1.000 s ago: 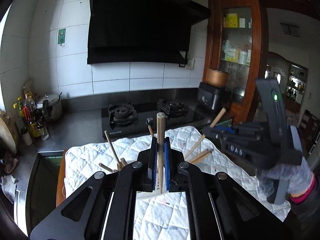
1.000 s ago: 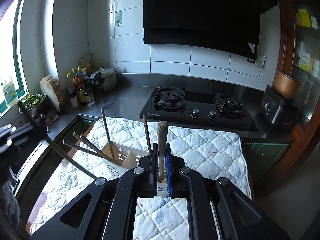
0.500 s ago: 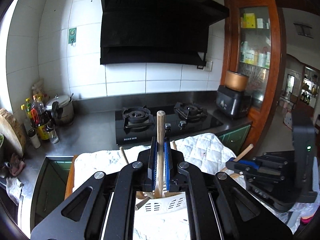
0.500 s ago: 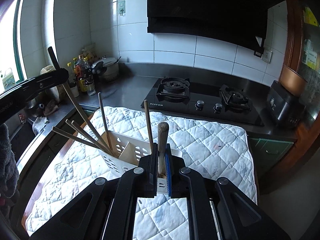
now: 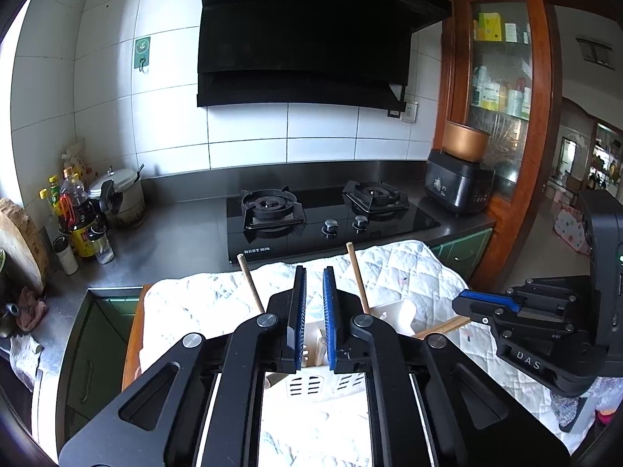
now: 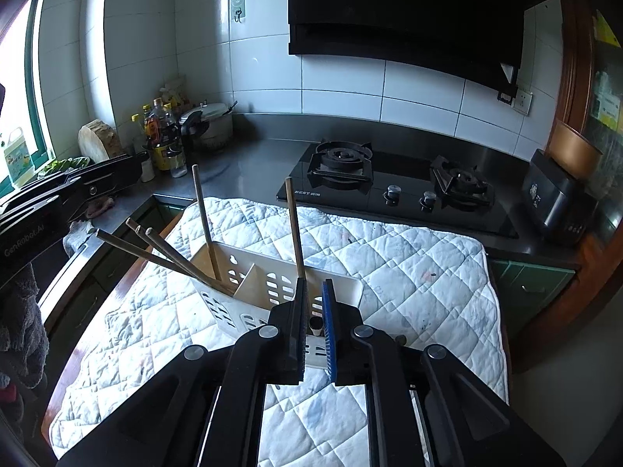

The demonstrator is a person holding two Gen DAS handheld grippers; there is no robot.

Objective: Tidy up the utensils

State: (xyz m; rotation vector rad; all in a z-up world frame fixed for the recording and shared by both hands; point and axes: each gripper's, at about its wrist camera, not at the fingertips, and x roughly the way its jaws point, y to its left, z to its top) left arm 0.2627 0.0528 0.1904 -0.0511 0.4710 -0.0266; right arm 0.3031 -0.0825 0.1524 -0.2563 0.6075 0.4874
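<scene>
A white slotted utensil holder point(image 6: 272, 284) stands on a quilted white mat point(image 6: 409, 272); it also shows in the left wrist view point(image 5: 311, 381). Several wooden chopsticks point(image 6: 202, 218) stand or lean in its compartments, some also in the left wrist view point(image 5: 249, 288). My left gripper point(image 5: 314, 311) hovers just above the holder with its jaws slightly apart and nothing between them. My right gripper point(image 6: 314, 311) is slightly open above the holder's near compartment, with a wooden handle top point(image 6: 315, 325) seen below the gap, not gripped. The right gripper also shows in the left wrist view point(image 5: 486, 307).
A black two-burner gas hob point(image 6: 389, 183) lies behind the mat, under a black range hood point(image 5: 303, 39). Oil bottles point(image 5: 78, 222) and a pot point(image 5: 120, 198) stand at the back left. A black appliance point(image 5: 459, 186) and a wooden cabinet point(image 5: 502, 97) are at the right.
Both grippers held upright wooden utensils; both have opened and let them go into the holder. The left gripper moved over the holder.
</scene>
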